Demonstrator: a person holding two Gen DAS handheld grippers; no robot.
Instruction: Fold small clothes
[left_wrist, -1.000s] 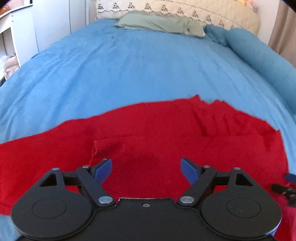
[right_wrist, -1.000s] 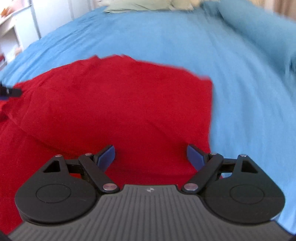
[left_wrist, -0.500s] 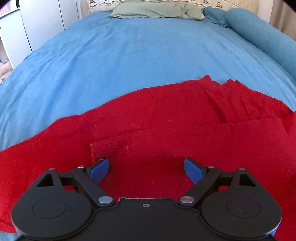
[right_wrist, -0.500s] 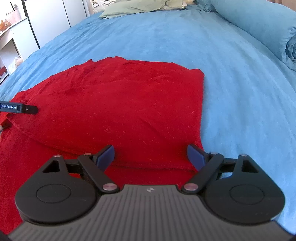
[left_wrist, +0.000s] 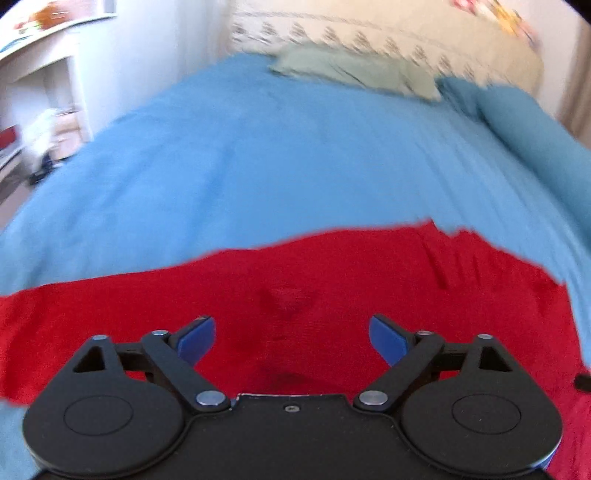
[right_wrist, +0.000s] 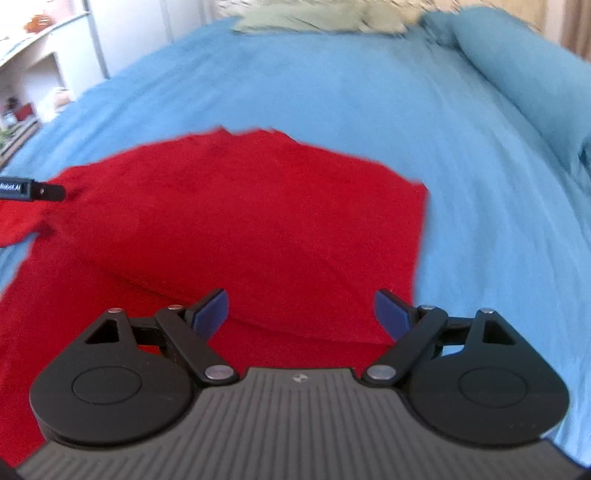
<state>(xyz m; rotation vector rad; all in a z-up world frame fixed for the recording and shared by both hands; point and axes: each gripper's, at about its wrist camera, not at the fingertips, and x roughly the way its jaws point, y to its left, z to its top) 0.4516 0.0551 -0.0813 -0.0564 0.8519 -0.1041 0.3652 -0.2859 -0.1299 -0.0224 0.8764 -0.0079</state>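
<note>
Left wrist view: the left gripper (left_wrist: 291, 338) fills the bottom of the frame, its 2 blue pads (left_wrist: 195, 339) wide apart and the jaws opening, with nothing pinched between them. Just beyond and under them lies the red garment (left_wrist: 332, 280), spread flat on the blue bedspread (left_wrist: 295, 158). A darker crease marks the cloth between the pads, and some wrinkles show toward its far right corner. The garment's far edge runs across the frame, rising toward the right. A dark tip of the other tool (left_wrist: 583, 382) pokes in at the right edge. Beyond the cloth the bedspread stretches away to a green pillow (left_wrist: 351, 70) and a patterned headboard (left_wrist: 406, 33); a rolled blue blanket (left_wrist: 535, 129) lies at the right, white shelves (left_wrist: 40, 92) at the left. The far part is blurred.

In the right wrist view, the right gripper (right_wrist: 301, 314) also has its pads (right_wrist: 391, 314) spread wide, empty, over the near right part of the garment (right_wrist: 240, 221). A fold line crosses the cloth just past the pads. The garment's right edge lies straight against the bedspread (right_wrist: 369, 92). The left gripper's finger (right_wrist: 33, 190) reaches in from the left, above the cloth. The pillow (right_wrist: 295, 18) sits at the far end.
</note>
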